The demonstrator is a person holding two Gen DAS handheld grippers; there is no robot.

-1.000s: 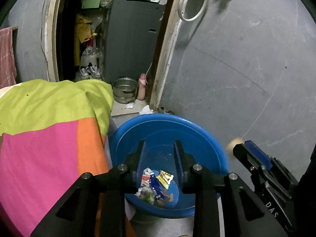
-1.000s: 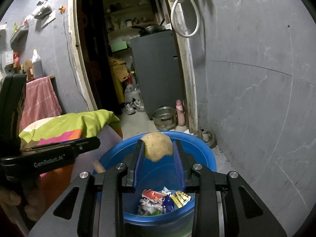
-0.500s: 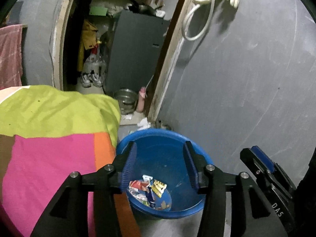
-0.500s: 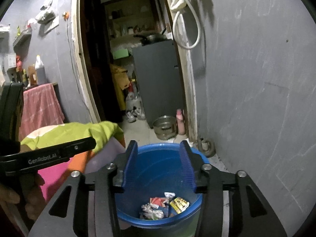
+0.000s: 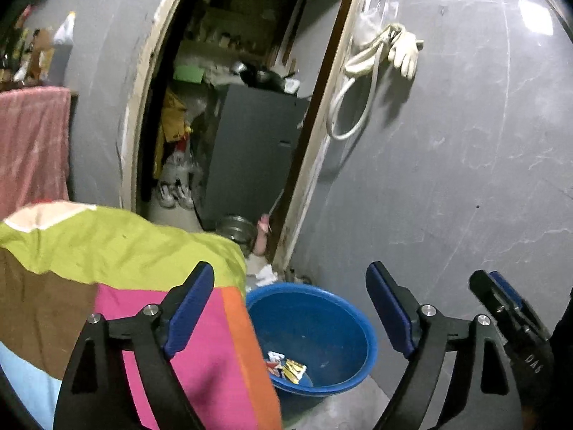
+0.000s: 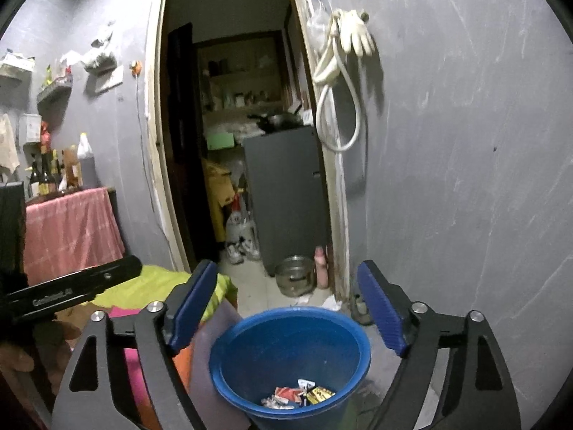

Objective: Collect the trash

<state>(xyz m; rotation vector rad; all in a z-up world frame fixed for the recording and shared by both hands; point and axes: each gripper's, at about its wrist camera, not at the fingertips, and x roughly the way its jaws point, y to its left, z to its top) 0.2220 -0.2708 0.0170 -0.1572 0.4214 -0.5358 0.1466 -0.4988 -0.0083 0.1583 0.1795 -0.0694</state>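
Blue plastic formed the bucket, which stood on the floor near the grey wall, just right of the bed with its patchwork blanket. At the bucket's bottom lay the collected wrappers: about four or five crumpled packets, too bunched to count surely. Both grippers hung above and near the bucket; the left gripper and the right gripper each had their fingers spread wide and opening, with nothing between them.

Counted: one bucket, two grippers, one steel pot and one pink bottle by the far doorway, one pair of sneakers, one pale glove hung on the wall with one hose loop. White scraps lay on the floor just beyond the bucket, two or three.

My judgement of the risks: those scraps sit close to the rim and could be missed as trash. Reaching for them past the bucket, a finger could clip the light bucket and tip it, spilling the wrappers. The blanket edge overhangs near the bucket and could snag a finger
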